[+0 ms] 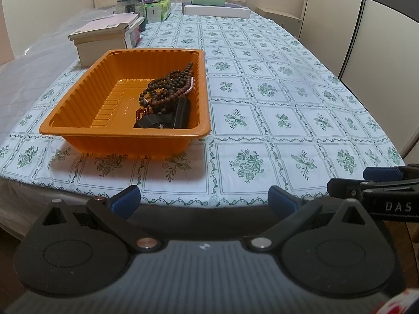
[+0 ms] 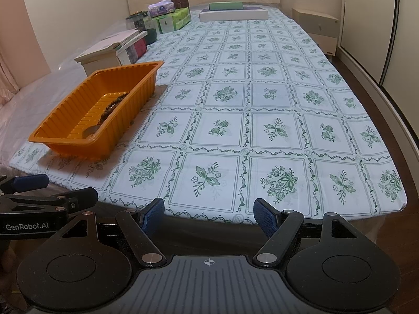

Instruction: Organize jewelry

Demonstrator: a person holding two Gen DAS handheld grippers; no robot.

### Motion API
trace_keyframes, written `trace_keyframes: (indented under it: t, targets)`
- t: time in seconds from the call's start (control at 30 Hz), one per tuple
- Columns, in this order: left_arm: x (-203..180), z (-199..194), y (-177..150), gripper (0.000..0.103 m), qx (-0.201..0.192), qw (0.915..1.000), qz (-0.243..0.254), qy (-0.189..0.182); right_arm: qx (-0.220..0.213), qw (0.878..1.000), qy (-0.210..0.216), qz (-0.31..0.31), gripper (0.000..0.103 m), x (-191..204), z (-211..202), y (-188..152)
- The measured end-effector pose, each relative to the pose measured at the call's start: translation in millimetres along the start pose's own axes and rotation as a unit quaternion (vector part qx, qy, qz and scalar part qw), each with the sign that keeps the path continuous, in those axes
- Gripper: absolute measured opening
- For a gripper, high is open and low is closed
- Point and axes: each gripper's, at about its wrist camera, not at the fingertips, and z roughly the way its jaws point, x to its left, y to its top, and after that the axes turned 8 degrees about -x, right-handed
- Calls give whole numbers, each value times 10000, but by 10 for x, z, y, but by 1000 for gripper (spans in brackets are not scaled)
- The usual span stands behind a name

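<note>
Inside the tray: brown wooden bead strings [image 1: 171, 85] are heaped at the right end of the orange plastic tray [image 1: 78, 104], along with a thin pink bead strand [image 1: 190, 85], some small red beads [image 1: 141, 112] and a couple of dark flat pieces [image 1: 167, 119] that can't really be identified from either view.
Tray spot: it sits on the floral tablecloth [image 1: 275, 99] near the front left part, with a cream box [image 1: 102, 41] just behind it.
Progress: looks like all the jewelry in view is already in the tray, and no loose piece shows on the cloth. So either the gathering part is done or the sorting out hasn't started; hard to call from this alone. The pile is tangled rather than laid out neat, so untangling might be what's left.
Left gripper [image 1: 204, 200]: jaws spread wide, nothing between the blue pads, hanging over the near edge of the cloth. The tray is ahead of it and a bit to the left, clearly apart.
Right gripper [image 2: 209, 216]: also gaping and empty, at the near edge too. The tray is well off to its left and further in.
Both tools: side by side, neither touching tray or beads.
Background stuff: tissue packs [image 2: 172, 18] and a long white box [image 2: 233, 14] at the far end, not involved as far as anyone can tell.
</note>
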Motion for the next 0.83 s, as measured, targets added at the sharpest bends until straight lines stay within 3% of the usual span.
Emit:
trace_keyframes:
  t: [0.83]
  targets:
    - [45,-34,0,103,-179,9998,-93,21,-6,10000,0,-6,75,22,-8,-8]
